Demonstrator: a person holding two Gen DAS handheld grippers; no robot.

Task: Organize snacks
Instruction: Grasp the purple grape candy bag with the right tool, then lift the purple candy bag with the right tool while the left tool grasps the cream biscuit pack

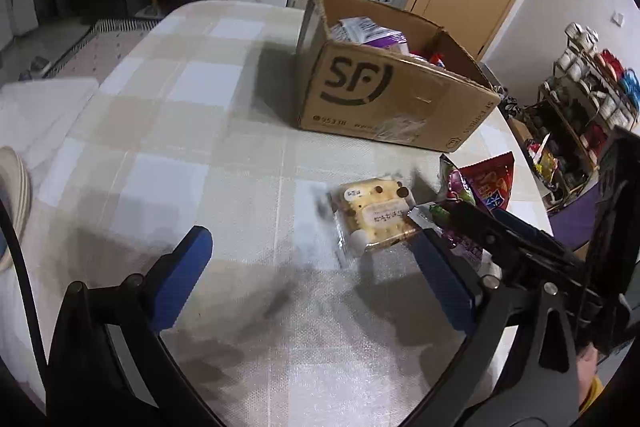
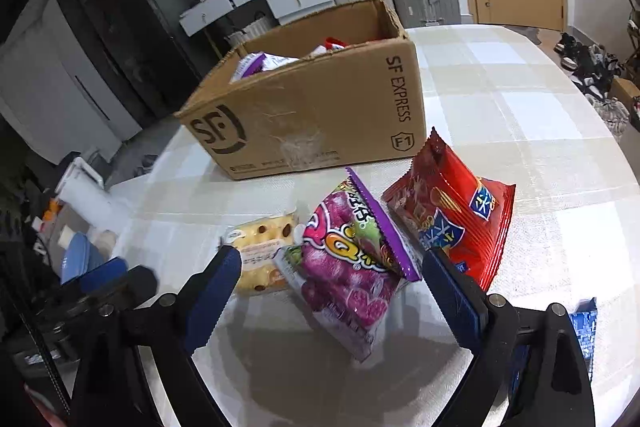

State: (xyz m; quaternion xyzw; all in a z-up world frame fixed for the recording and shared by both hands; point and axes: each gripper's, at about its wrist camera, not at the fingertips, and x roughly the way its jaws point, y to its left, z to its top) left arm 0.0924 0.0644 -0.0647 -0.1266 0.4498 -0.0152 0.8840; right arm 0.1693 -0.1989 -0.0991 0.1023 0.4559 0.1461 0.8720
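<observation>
Your snacks lie in a loose cluster on the checked tablecloth (image 1: 224,131), just in front of the cardboard box (image 1: 384,95). The purple candy bag (image 2: 352,267) shows grape pictures and a big letter Q; it is puffy and propped at a tilt, one edge raised. Touching its left side is a clear-wrapped yellow cake (image 2: 260,251) with dark chips on top and a pale label across it. On the other side sits a red chip bag (image 2: 452,211) with blue patches, its sealed top corner pointing up toward the box. The box itself is open and already has packets inside, a purple-and-white one and something red showing over the rim.

Your right gripper (image 2: 332,291) is spread wide and holds nothing. It points down at the table from the near edge, with the purple candy bag lying between its blue fingers (image 2: 212,291); neither finger touches the bag as far as you can see.

Your left gripper (image 1: 308,267) is also wide open and empty, hovering low over the cloth. The cake sits ahead of it, just beside its right-hand finger. In that view the right gripper reaches in from the right side over the purple bag.

A blue packet (image 2: 584,331) peeks out at the right edge of the right wrist view.
</observation>
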